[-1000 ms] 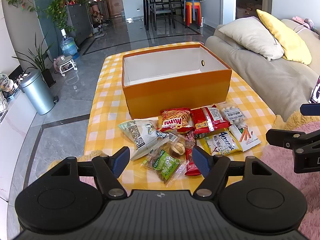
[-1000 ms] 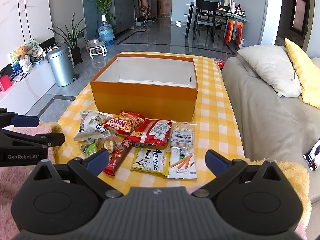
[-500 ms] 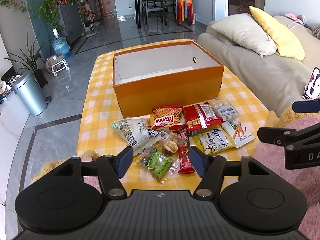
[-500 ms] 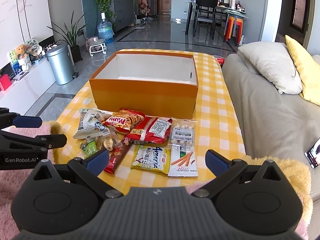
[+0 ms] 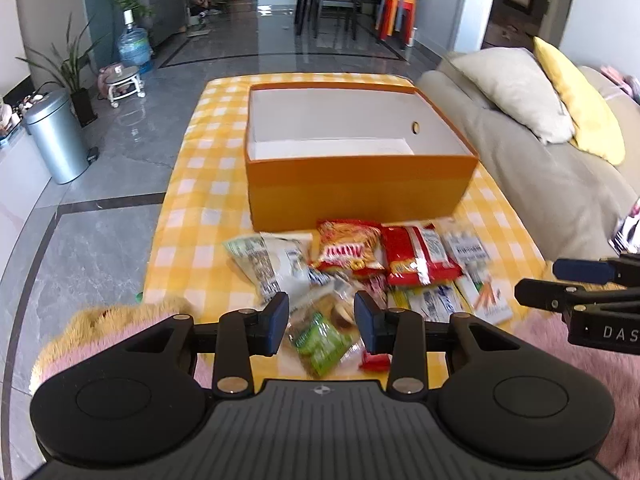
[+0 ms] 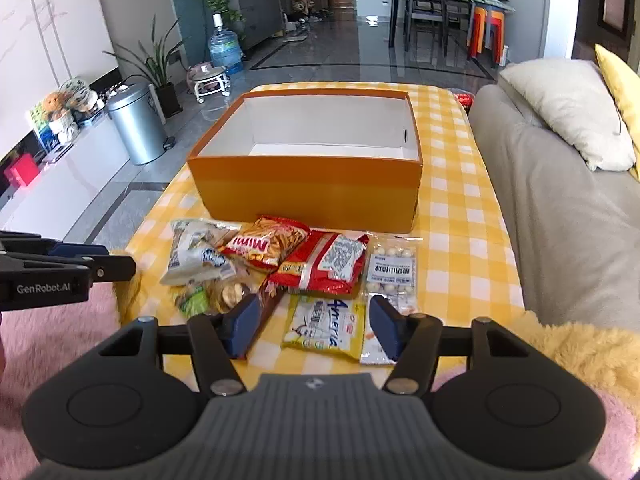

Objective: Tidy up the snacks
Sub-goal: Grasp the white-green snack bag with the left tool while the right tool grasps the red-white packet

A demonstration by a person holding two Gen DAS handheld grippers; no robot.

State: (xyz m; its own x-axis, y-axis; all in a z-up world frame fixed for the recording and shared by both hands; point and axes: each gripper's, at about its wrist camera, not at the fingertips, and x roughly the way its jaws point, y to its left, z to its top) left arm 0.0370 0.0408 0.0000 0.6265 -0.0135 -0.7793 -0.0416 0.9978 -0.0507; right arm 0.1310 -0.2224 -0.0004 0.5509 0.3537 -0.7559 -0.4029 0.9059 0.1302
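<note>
An open orange box with a white, empty inside stands on a yellow checked table; it also shows in the right wrist view. Several snack packs lie in front of it: a white bag, a Mimi bag, a red bag, a yellow pack, a clear candy pack, a green pack. My left gripper is open, low over the green pack. My right gripper is open, over the yellow pack.
A grey sofa with a cream cushion and a yellow one runs along the table's right side. A metal bin and plants stand on the floor to the left. Pink and yellow fluffy fabric lies at the near edge.
Both grippers have narrowed their opening and moved forward and down toward the snack packs. The snacks and the box have not moved.
</note>
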